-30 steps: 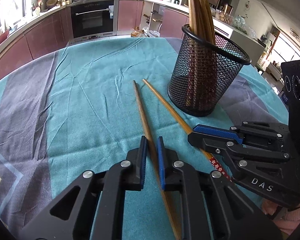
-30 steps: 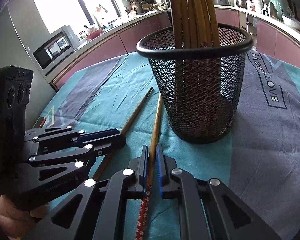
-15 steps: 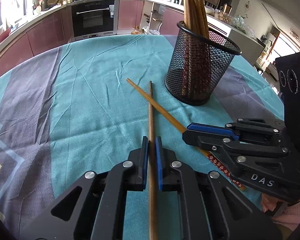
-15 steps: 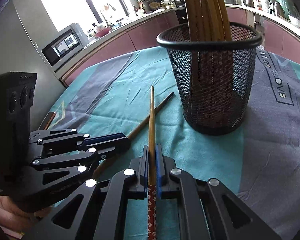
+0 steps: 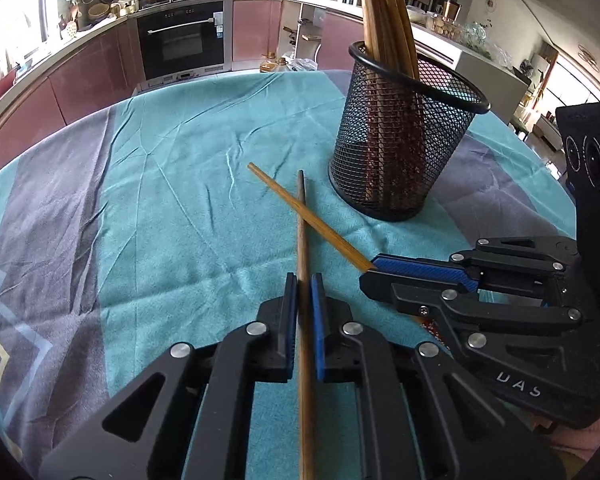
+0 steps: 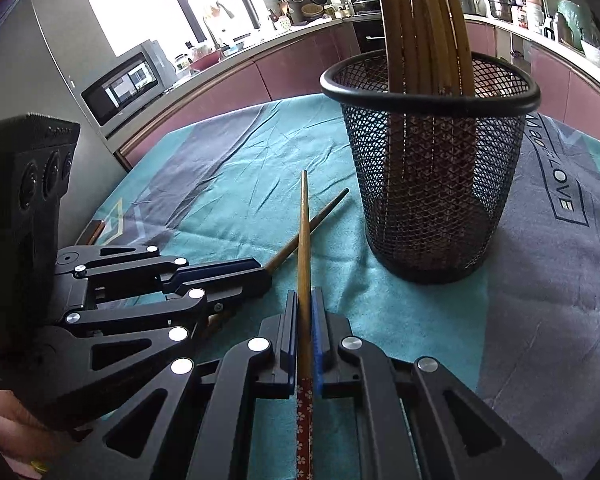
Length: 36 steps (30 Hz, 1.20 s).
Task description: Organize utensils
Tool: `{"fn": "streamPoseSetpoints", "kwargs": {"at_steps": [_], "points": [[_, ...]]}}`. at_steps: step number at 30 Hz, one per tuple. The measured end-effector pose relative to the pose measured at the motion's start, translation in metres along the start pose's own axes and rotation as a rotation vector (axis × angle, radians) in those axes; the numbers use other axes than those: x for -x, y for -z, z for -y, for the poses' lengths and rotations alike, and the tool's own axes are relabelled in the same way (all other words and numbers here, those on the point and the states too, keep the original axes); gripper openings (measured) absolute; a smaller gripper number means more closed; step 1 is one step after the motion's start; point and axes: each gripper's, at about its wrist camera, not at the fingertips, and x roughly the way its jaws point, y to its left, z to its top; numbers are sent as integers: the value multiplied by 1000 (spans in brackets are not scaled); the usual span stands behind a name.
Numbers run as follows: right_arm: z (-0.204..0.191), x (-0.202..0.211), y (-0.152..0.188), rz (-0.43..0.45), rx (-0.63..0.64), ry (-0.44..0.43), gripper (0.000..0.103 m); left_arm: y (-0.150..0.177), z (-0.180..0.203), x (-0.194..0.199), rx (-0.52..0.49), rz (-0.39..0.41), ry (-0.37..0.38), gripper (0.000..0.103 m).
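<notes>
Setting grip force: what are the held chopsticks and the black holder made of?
Both brown chopsticks look like smooth lacquered wood or bamboo; the right's has a red floral-patterned end. The black mesh holder looks like painted wire metal.

We see a soft, matt cloth (image 5: 180,208) with fine wrinkles and a slightly napped, towel-like face covering the tabletop. The holder (image 5: 404,152) looks like black wire mesh, matt, under a smooth rounded rim with a faint sheen. The bundled chopsticks (image 6: 420,20) standing in it look like smooth, lightly lacquered wood. The chopstick (image 5: 304,280) in our left claw (image 5: 303,312) is darker brown wood; the one (image 6: 304,264) in our right claw (image 6: 304,332) is paler, with a glossy red flowered end. Both claws look like matt black plastic with shiny metal pins and ribbed blue pads (image 5: 316,320).
</notes>
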Motion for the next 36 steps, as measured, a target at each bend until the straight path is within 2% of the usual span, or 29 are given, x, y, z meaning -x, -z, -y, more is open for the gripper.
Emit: {"fn": "streamPoseSetpoints", "kwargs": {"at_steps": [12, 18, 36], "points": [[-5, 34, -6, 85, 10, -55, 6, -1, -2, 31, 20, 71, 28, 8], [-7, 49, -9, 122, 15, -71, 6, -3, -5, 49, 35, 107, 70, 8], [-5, 71, -11, 187, 12, -74, 6, -6, -5, 79, 49, 176, 118, 8]]}}
